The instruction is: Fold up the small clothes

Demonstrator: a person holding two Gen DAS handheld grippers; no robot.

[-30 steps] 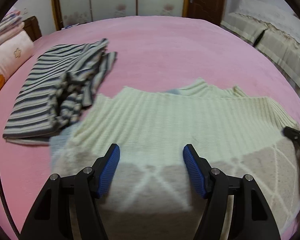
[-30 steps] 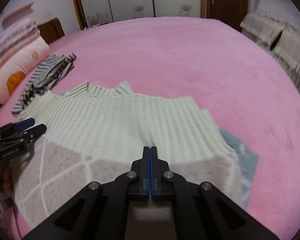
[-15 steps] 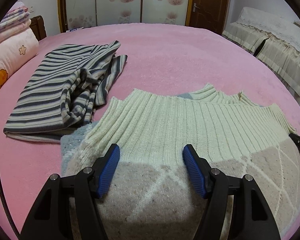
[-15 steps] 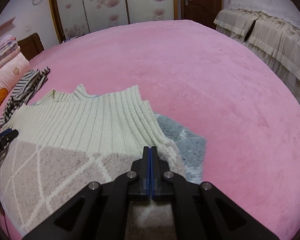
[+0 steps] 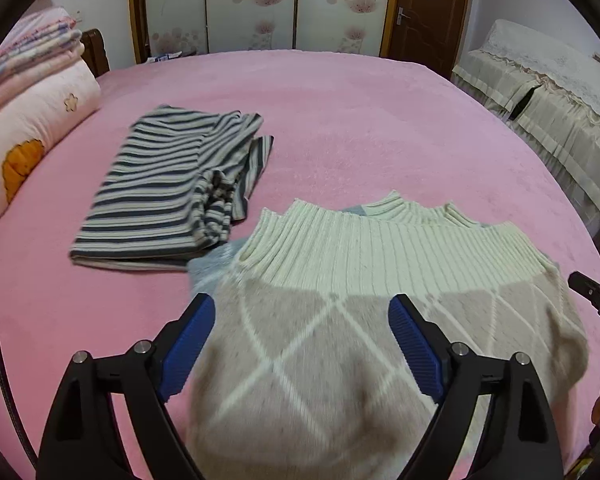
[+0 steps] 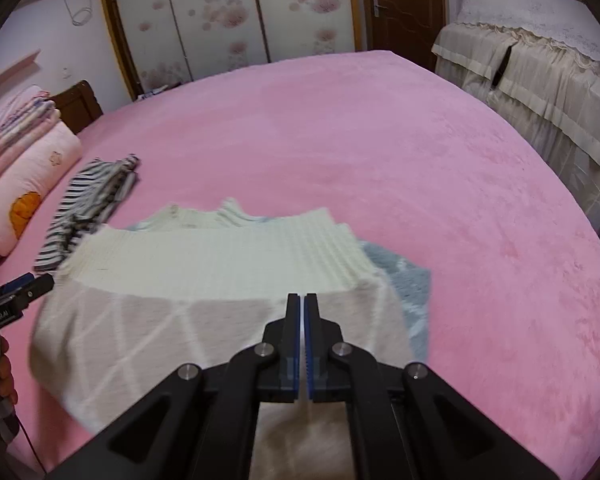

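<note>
A cream ribbed sweater (image 5: 360, 252) with a beige diamond-pattern body lies folded on the pink bed (image 5: 340, 120), a grey-blue layer (image 6: 404, 276) showing under its right edge. My left gripper (image 5: 301, 304) hovers above the sweater's near left part. Its jaws are opening and the blue pads stand wide apart, clear of the knit that lies below and between them. My right gripper (image 6: 302, 298) is shut over the sweater's (image 6: 220, 272) near right part, and I see no cloth between its pads. Each gripper's tip shows at the edge of the other view.
A folded navy-and-white striped garment (image 5: 172, 196) lies left of the sweater. Pink pillows and stacked blankets (image 5: 32, 140) sit at the far left. A cream-covered sofa (image 6: 540, 80) stands to the right, with wardrobe doors (image 5: 252, 8) and a brown door beyond the bed.
Both grippers have risen and drawn back from the sweater, so more of the bed shows. The left jaws have spread wider. The right jaws stay shut.
</note>
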